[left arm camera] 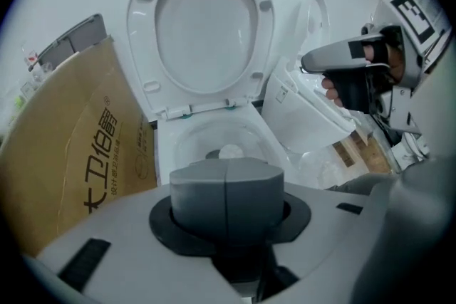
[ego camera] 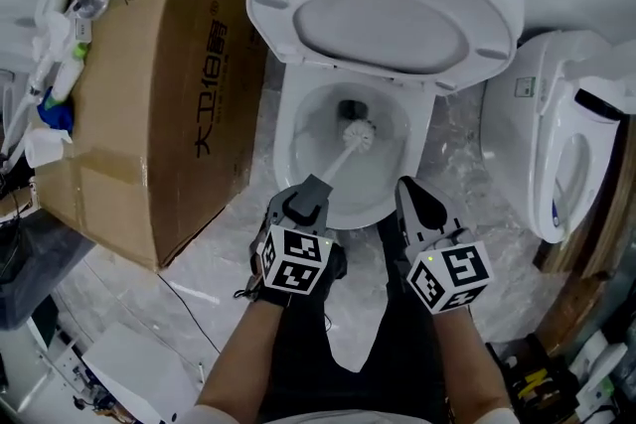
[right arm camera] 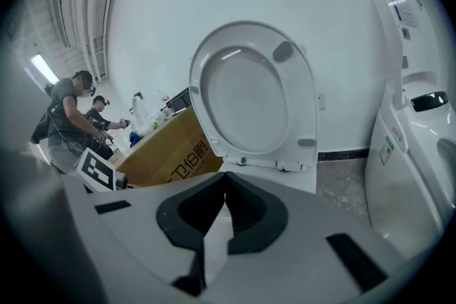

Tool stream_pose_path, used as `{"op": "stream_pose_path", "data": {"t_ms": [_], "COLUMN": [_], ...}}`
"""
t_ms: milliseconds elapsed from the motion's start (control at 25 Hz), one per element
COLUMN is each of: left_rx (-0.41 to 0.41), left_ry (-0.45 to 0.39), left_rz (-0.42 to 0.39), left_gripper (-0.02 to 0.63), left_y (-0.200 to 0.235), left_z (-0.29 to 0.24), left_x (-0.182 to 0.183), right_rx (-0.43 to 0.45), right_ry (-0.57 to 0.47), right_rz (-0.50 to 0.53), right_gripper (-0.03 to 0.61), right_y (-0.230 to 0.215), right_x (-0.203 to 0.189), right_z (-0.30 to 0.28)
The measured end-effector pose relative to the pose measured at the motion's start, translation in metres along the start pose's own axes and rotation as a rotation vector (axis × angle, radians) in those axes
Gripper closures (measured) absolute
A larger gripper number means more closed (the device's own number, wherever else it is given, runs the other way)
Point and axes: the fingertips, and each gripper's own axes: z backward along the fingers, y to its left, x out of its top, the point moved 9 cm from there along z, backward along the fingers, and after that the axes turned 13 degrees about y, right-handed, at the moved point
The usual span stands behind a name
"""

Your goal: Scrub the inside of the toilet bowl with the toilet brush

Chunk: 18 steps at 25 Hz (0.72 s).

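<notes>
The white toilet (ego camera: 283, 129) stands with seat and lid (ego camera: 383, 10) raised. Down in the bowl, near the drain, rests the white bristle head of the toilet brush (ego camera: 358, 134). Its pale handle slants back to my left gripper (ego camera: 310, 196), which is shut on the grey handle end (left arm camera: 226, 185) at the bowl's front rim. In the left gripper view the brush head (left arm camera: 229, 151) peeks out past that grey end. My right gripper (ego camera: 412, 196) hovers just right of the left one, over the front rim, shut with nothing in it (right arm camera: 224, 185).
A large cardboard box (ego camera: 169, 94) stands tight against the toilet's left side, with bottles and tools on top. A second white toilet (ego camera: 566, 154) stands at the right. Crinkled plastic sheet (ego camera: 462, 164) covers the floor. Two people (right arm camera: 71, 117) stand far off.
</notes>
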Motion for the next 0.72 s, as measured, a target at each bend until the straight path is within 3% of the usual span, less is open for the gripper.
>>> {"op": "stream_pose_path", "data": {"t_ms": [440,720], "left_rx": [-0.080,-0.087], "left_ry": [-0.146,-0.266], "left_rz": [0.061,0.088], "left_gripper": [0.461,0.462], "left_y": [-0.020,-0.031], "left_z": [0.157,0.252], "left_x": [-0.011,-0.012], "right_rx": [-0.021,-0.025], "right_ry": [-0.053,-0.102], "right_rz": [0.088,0.122], "right_gripper": [0.566,0.566], "right_y": [0.071,0.116], "right_x": [0.039,0.060], "right_z": [0.095,0.148]}}
